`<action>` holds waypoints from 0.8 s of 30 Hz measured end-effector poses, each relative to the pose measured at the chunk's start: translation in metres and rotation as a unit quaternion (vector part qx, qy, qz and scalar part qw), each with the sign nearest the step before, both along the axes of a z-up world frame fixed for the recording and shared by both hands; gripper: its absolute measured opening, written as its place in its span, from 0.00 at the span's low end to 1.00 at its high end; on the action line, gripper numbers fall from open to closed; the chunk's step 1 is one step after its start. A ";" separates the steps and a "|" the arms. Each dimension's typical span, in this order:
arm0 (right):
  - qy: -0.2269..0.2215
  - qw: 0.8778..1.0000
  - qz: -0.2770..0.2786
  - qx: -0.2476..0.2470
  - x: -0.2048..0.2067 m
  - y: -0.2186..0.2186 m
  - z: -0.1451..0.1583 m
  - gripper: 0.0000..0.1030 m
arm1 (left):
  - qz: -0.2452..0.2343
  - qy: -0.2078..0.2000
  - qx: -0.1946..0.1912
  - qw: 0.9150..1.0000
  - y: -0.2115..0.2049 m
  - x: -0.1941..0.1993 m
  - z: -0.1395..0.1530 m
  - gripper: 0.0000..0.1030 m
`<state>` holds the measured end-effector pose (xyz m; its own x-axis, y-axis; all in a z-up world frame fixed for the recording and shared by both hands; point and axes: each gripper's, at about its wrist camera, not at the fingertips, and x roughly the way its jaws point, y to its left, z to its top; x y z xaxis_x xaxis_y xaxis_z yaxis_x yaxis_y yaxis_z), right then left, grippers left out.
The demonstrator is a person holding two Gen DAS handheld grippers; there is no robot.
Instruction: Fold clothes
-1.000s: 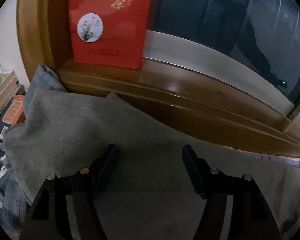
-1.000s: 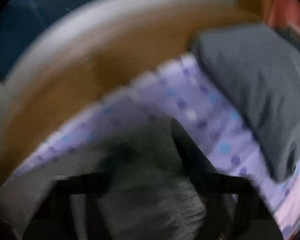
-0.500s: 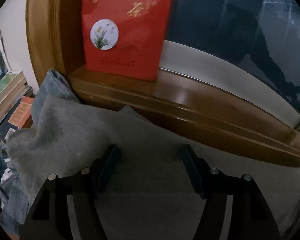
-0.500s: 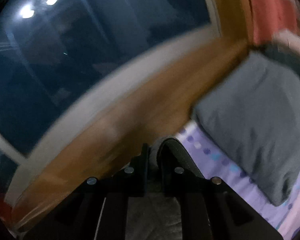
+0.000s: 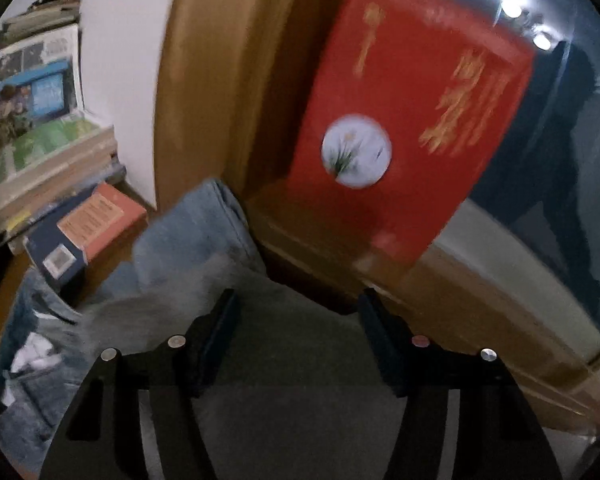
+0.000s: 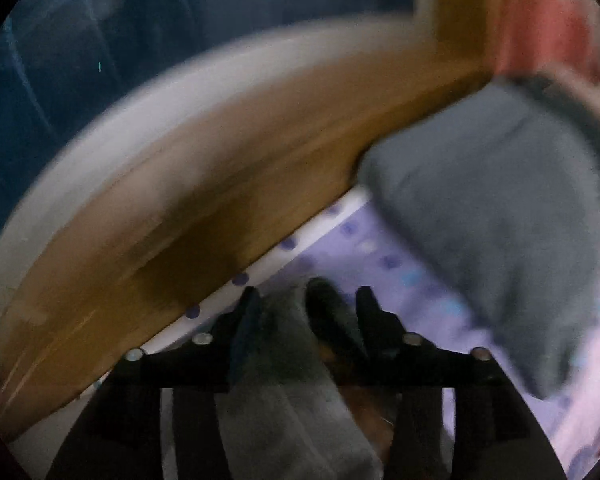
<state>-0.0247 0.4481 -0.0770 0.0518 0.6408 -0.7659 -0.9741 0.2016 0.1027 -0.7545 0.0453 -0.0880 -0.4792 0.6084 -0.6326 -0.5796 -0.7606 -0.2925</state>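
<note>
Currently, a grey garment (image 5: 300,380) is spanned loosely by the spread left gripper (image 5: 298,332). Its bunched end (image 6: 296,344) sits between the right gripper (image 6: 306,316) fingers, which are parted. Folding progress cannot be judged.

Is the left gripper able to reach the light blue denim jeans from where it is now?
Probably yes. The left gripper is open over grey cloth, and the light blue denim jeans lie just ahead to its left, with nothing in between.

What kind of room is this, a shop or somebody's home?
Most likely a home bedroom: a dotted purple bedsheet runs along a wooden window sill, books are stacked by the wall, and jeans lie beside grey clothing.
</note>
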 end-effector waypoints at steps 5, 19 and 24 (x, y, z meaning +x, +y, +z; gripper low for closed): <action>-0.046 0.997 0.007 0.057 0.001 -0.094 0.024 0.69 | -0.110 0.032 -0.009 0.993 -0.003 0.019 0.026 0.60; 0.026 0.998 -0.035 -0.039 0.117 -0.251 -0.056 0.56 | -0.156 -0.066 -0.068 0.983 -0.123 0.104 0.016 0.60; 0.082 0.995 -0.039 -0.047 0.138 -0.249 -0.060 0.07 | -0.128 -0.097 -0.090 0.983 -0.132 0.124 -0.012 0.60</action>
<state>0.1130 0.1993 -0.1372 -0.0322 0.5650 -0.8244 -0.9271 0.2913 0.2358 -0.6301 -0.0863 -0.0995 -0.1847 0.5637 -0.8051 -0.7048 -0.6469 -0.2912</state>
